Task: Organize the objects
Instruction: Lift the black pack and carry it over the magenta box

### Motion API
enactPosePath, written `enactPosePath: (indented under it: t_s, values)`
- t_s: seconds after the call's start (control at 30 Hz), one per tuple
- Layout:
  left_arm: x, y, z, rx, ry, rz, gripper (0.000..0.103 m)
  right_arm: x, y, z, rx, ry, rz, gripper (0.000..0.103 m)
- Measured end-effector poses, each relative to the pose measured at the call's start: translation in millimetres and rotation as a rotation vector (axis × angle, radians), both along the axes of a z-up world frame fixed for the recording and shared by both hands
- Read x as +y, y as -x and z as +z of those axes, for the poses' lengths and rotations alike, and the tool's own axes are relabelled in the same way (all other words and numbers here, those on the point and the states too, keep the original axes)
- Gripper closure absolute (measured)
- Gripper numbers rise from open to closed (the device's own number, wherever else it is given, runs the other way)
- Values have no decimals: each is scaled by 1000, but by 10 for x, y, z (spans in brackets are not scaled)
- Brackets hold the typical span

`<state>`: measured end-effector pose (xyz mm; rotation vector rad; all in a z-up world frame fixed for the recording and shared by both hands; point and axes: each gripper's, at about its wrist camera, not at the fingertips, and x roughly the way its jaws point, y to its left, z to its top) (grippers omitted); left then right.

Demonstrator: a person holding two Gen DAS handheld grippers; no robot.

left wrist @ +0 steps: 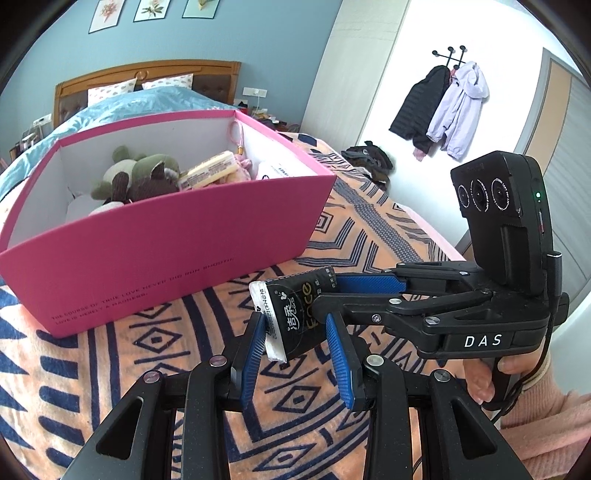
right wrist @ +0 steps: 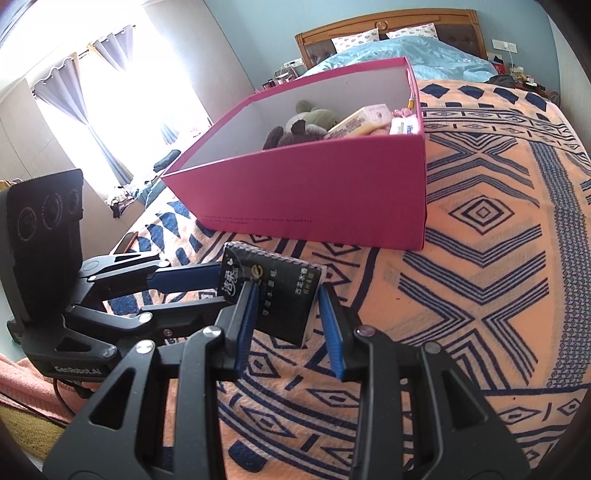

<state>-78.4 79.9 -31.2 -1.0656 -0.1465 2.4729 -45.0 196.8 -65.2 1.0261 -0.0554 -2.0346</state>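
Observation:
A black tissue pack (left wrist: 295, 314) is held above the patterned blanket, in front of the pink box (left wrist: 177, 243). Both grippers meet at it. My left gripper (left wrist: 295, 325) has its blue pads on either side of the pack. My right gripper (left wrist: 332, 299) comes in from the right with its pads on the pack. In the right wrist view the pack (right wrist: 280, 295) sits between my right gripper's (right wrist: 286, 299) pads, and the left gripper (right wrist: 207, 291) reaches it from the left. The pink box (right wrist: 314, 192) holds plush toys (right wrist: 303, 122) and packets.
The orange and navy blanket (right wrist: 480, 258) covers the bed. A wooden headboard (right wrist: 388, 26) and pillows are at the far end. Jackets (left wrist: 443, 107) hang on a wall rack to the right. A curtained window (right wrist: 92, 92) is on the left.

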Motion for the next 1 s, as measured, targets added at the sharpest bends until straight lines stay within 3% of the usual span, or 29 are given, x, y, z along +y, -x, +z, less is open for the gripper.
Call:
enactPosePath:
  t_s: [1.0]
  values:
    - [22, 95, 310, 100, 26, -1, 69, 17, 79, 373, 99, 18, -14, 66]
